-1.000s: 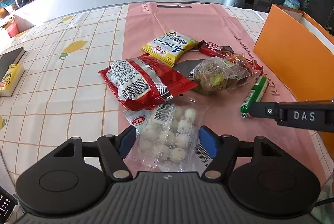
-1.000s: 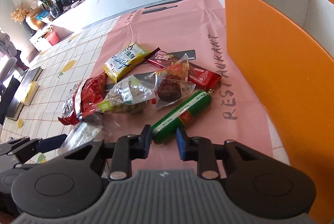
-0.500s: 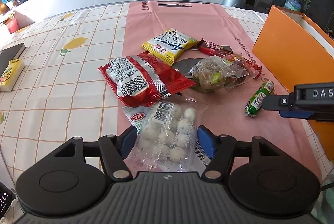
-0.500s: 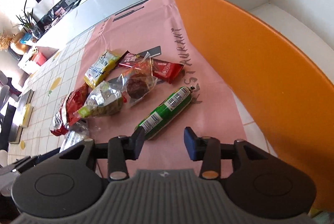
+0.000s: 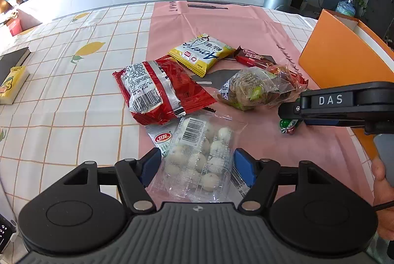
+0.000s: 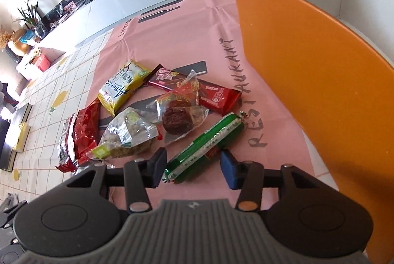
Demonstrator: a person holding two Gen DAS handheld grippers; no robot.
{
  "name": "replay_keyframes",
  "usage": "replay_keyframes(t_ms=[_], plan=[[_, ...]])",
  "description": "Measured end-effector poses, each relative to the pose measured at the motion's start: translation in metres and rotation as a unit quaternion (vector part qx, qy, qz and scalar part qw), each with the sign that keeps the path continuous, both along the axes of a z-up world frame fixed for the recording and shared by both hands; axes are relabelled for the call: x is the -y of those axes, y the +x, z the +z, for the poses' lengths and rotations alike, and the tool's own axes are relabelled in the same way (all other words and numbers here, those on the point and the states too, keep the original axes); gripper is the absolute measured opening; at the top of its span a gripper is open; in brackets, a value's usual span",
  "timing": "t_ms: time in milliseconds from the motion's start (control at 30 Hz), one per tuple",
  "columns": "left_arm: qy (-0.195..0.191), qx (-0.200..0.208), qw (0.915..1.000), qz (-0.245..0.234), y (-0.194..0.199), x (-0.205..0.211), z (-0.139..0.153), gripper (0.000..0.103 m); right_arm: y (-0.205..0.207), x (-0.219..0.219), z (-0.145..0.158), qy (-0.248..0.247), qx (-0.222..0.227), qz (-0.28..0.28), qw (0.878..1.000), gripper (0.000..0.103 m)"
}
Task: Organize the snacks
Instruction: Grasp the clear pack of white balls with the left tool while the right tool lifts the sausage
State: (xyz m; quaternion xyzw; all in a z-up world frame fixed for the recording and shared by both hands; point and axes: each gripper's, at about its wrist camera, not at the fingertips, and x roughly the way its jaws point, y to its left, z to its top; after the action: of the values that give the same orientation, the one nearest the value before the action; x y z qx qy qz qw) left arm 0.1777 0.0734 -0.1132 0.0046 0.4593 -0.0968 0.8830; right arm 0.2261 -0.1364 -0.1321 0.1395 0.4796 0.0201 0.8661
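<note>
Several snacks lie on the pink mat (image 5: 221, 25). My left gripper (image 5: 197, 165) is open around a clear pack of white balls (image 5: 199, 155). My right gripper (image 6: 193, 168) is open, its fingers either side of the near end of a green sausage stick (image 6: 206, 145), apart from it. In the left wrist view the right gripper hides most of the sausage (image 5: 287, 126). Further off lie a red bag (image 5: 157, 89), a yellow packet (image 5: 202, 52), a dark red bar (image 6: 197, 89), a clear bag of brown pieces (image 6: 130, 133) and a wrapped brown cake (image 6: 177, 116).
An open orange box (image 6: 307, 62) with a white inside stands at the right of the mat, close to the right gripper. A yellow packet (image 5: 11, 84) and a dark book (image 5: 12, 59) lie at the far left of the checked tablecloth.
My right gripper was shut on the green sausage, then opened and lifted toward the box. It has now come back down over the sausage, still open. The left gripper has stayed put.
</note>
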Motion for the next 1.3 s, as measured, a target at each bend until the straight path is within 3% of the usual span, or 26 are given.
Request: replay_keyframes(t_ms=[233,367,533,667,800,967,1200,1300], plan=[[-0.008,-0.005,1.0000,0.000,-0.004,-0.002,0.002,0.079,-0.011,-0.008,0.000,-0.020,-0.004,0.049,0.999,0.032],[-0.013,-0.016,0.9998,-0.004,-0.007,-0.001,0.004,0.073,-0.033,-0.005,0.004,-0.045,-0.012,0.090,0.995,0.030],[-0.029,-0.037,0.9989,-0.006,-0.015,-0.001,0.009,0.073,-0.064,-0.007,0.008,-0.115,-0.017,0.165,0.979,0.030],[-0.040,-0.022,0.9989,-0.004,-0.018,-0.002,0.009,0.079,-0.082,-0.008,0.008,-0.162,-0.009,0.185,0.969,0.030],[-0.036,-0.002,0.9993,-0.012,-0.018,0.002,0.007,0.083,-0.086,0.002,0.008,-0.124,-0.001,0.155,0.980,0.036],[0.002,-0.001,0.9996,-0.028,-0.019,0.010,0.000,0.084,-0.079,0.015,0.005,-0.055,-0.006,0.099,0.994,0.046],[0.017,0.004,0.9993,-0.032,-0.017,0.015,-0.006,0.085,-0.072,0.022,0.002,-0.027,0.000,0.066,0.997,0.040],[0.024,0.008,0.9989,-0.040,-0.019,0.019,-0.006,0.078,-0.068,0.023,0.002,-0.031,0.003,0.065,0.997,0.033]])
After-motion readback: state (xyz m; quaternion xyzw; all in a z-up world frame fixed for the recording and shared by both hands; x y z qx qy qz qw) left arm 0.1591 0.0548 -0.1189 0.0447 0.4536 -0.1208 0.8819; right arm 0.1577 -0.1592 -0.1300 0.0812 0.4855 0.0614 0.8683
